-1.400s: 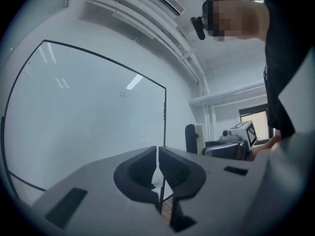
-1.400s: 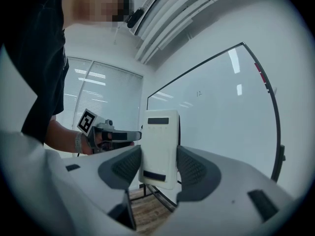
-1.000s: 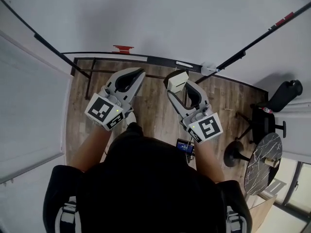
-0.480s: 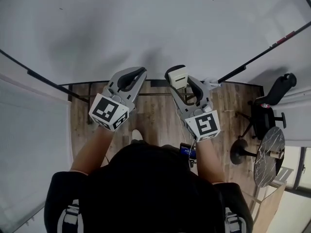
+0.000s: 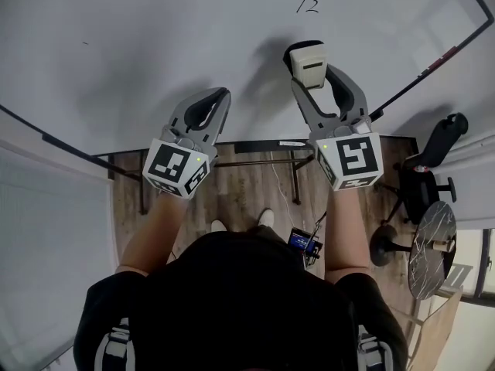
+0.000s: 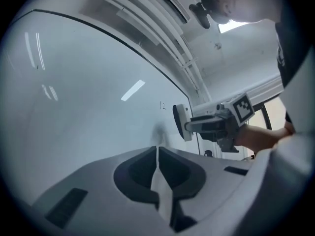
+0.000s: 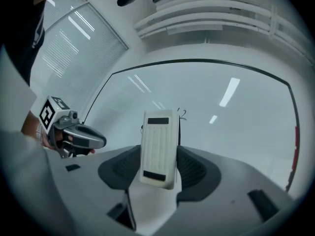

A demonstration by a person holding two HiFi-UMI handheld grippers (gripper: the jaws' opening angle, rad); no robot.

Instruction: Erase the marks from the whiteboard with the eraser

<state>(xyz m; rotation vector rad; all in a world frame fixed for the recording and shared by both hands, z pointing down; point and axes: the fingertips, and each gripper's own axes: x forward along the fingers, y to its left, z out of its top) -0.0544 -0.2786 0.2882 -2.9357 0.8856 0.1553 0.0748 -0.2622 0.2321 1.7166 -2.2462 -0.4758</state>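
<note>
The right tongs (image 5: 309, 68) clamped the eraser (image 7: 158, 149) below the mark (image 5: 307, 5) at 12 o'clock, seemingly for wiping; the left tongs (image 5: 223, 93) were closed and empty.

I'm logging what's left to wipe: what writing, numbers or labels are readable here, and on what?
"12": handwritten on the whiteboard.
Small mark at the whiteboard's left: too small to read.
Eraser: no readable print.
</note>
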